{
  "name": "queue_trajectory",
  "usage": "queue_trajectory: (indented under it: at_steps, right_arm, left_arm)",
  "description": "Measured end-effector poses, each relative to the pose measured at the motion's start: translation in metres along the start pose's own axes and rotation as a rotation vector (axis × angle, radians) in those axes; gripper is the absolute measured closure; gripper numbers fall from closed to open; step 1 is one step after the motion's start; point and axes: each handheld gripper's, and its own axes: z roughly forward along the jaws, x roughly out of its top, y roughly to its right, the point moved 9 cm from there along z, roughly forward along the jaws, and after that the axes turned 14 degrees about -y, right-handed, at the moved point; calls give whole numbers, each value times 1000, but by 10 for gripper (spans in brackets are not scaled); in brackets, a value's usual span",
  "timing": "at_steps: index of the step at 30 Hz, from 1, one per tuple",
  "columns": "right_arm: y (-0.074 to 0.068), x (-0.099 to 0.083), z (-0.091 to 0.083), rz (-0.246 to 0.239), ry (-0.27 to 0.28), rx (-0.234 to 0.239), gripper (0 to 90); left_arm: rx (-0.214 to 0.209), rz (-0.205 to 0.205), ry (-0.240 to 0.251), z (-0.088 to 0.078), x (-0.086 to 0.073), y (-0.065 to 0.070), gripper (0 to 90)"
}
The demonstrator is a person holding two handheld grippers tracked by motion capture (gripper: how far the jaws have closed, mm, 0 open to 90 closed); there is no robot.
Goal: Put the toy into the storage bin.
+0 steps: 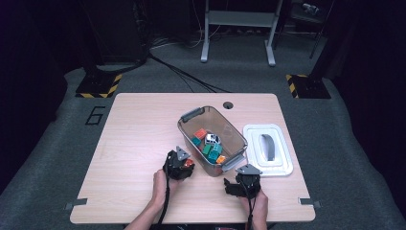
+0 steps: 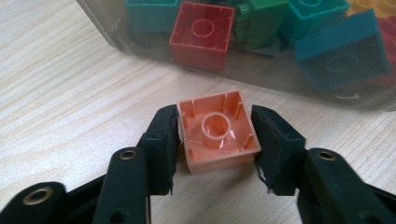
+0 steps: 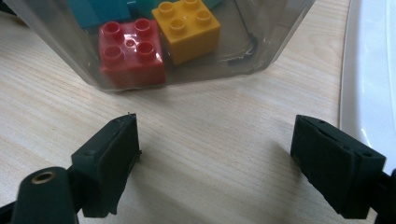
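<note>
One peach brick clamped in the left tongs, beside the bin

Left tongs [image 2: 215, 135] grip the upturned peach brick [image 2: 217, 130] on the worktop [image 2: 60, 84], just short of the clear bin [image 1: 212, 139] directly ahead; right tongs [image 3: 215, 158] gape, released, near the white lid [image 1: 268, 149].

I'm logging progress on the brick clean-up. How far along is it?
Mostly done, it seems: many bricks already lie in the clear bin. In hand: the left gripper has its jaws against the sides of an orange brick on the table beside the bin. Left: lifting that brick in, and probably fitting the white lid, which lies beside the bin. The right gripper is open, holding nothing.
</note>
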Motion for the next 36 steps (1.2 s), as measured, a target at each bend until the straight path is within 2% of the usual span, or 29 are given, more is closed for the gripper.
queue_trajectory:
  at_steps: [3,9,16,26,33,36]
  right_arm:
    - [0,0,0,1,1,-1,149]
    - [0,0,0,1,0,-1,149]
    - [0,0,0,1,1,-1,149]
    - [0,0,0,1,-1,1,149]
    - [0,0,0,3,-1,5,149]
    - [0,0,0,3,-1,5,149]
  left_arm:
    - [2,1,7,0,0,-2,582]
    - [-9,3,12,-2,-3,-4,590]
    - [-18,-9,31,-15,-6,-20,590]
    - [-25,12,58,-41,-4,-38,590]
    - [-20,25,67,-65,4,-49,590]
    - [-15,30,79,-80,12,-56,590]
